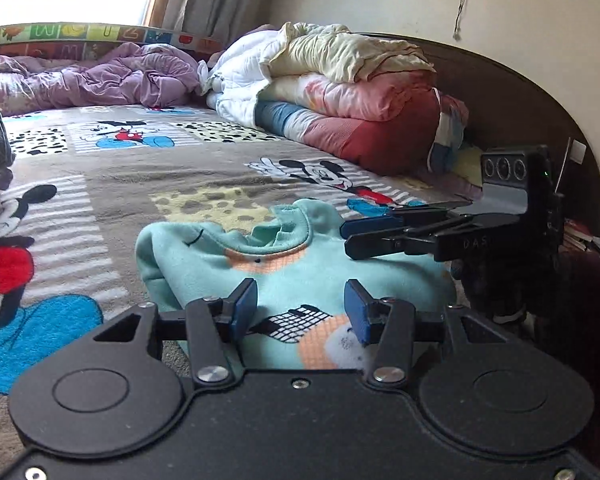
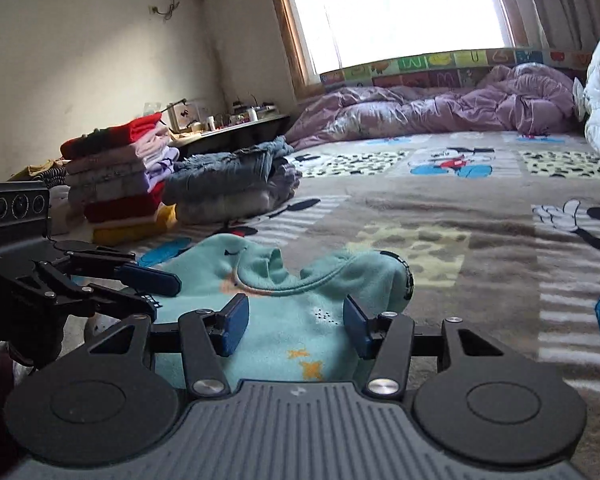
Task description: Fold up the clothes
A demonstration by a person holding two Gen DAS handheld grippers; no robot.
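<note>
Left wrist view is showing the left gripper (image 1: 300, 312) and right gripper (image 1: 346, 236) both released above the folded teal sweater (image 1: 300, 276) lying on the bed (image 1: 180, 168), whose loose folds risk springing open unpressed.

Left tool (image 1: 300, 312) sits low at frame centre, pads apart, nothing pinched. Right tool (image 2: 296, 326) likewise, pads apart and empty. Each appears at the other view's edge, lying sideways.
</note>
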